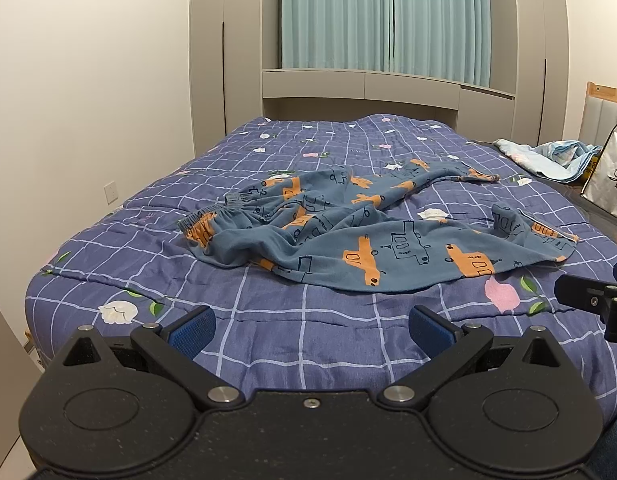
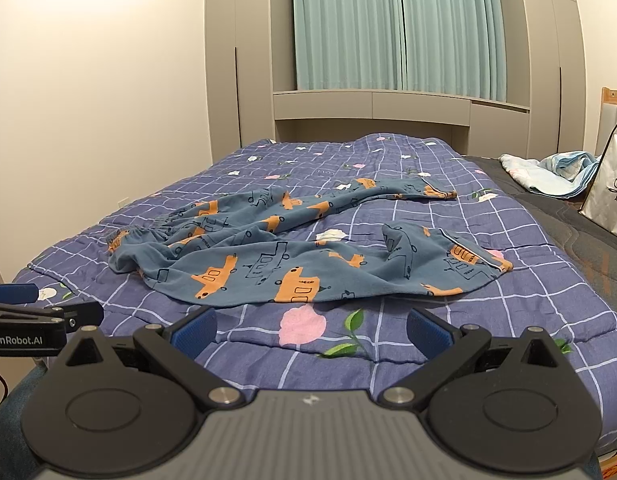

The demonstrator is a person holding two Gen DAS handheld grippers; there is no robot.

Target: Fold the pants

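Blue pants [image 1: 348, 236] printed with orange vehicles lie crumpled and unfolded on the bed, waistband to the left, two legs spread to the right; they also show in the right wrist view [image 2: 292, 256]. My left gripper [image 1: 310, 324] is open and empty, above the near edge of the bed, short of the pants. My right gripper [image 2: 310, 326] is open and empty, also near the front edge, below the nearer leg. Each gripper shows at the side of the other's view.
The bed carries a purple checked quilt [image 1: 268, 336] with flowers. A light blue cloth [image 1: 548, 156] and a white bag [image 1: 608, 184] lie at the right. Grey wardrobes and teal curtains [image 1: 384, 16] stand behind the bed.
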